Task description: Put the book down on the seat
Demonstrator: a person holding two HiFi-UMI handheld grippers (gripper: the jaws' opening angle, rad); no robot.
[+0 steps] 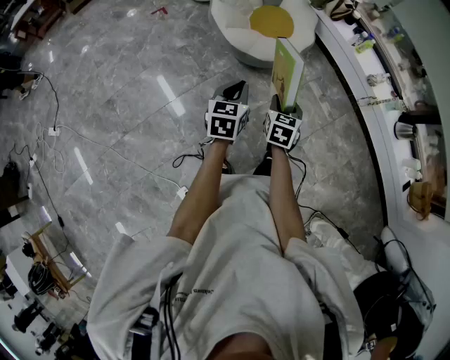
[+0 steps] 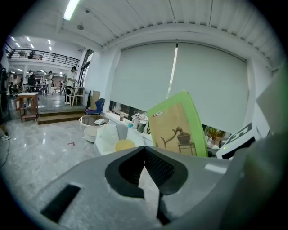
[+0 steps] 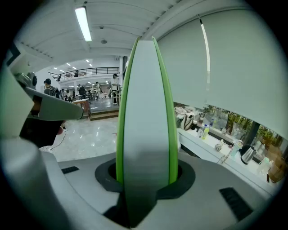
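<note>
A green-covered book [image 1: 288, 70] stands upright in my right gripper [image 1: 287, 105], whose jaws are closed on its lower edge. In the right gripper view the book [image 3: 146, 121] fills the middle, page edges toward the camera. The left gripper view shows its cover [image 2: 177, 128] with a bonsai picture. My left gripper [image 1: 235, 90] hangs beside it, shut with nothing between its pads [image 2: 145, 168]. The seat [image 1: 264, 28], a white round chair with a yellow cushion [image 1: 271, 21], lies on the floor just beyond both grippers.
A white curved counter [image 1: 365, 98] with bottles, a kettle and other small items runs along the right. Cables [image 1: 105, 151] trail over the grey marble floor at the left. Equipment stands at the lower left corner.
</note>
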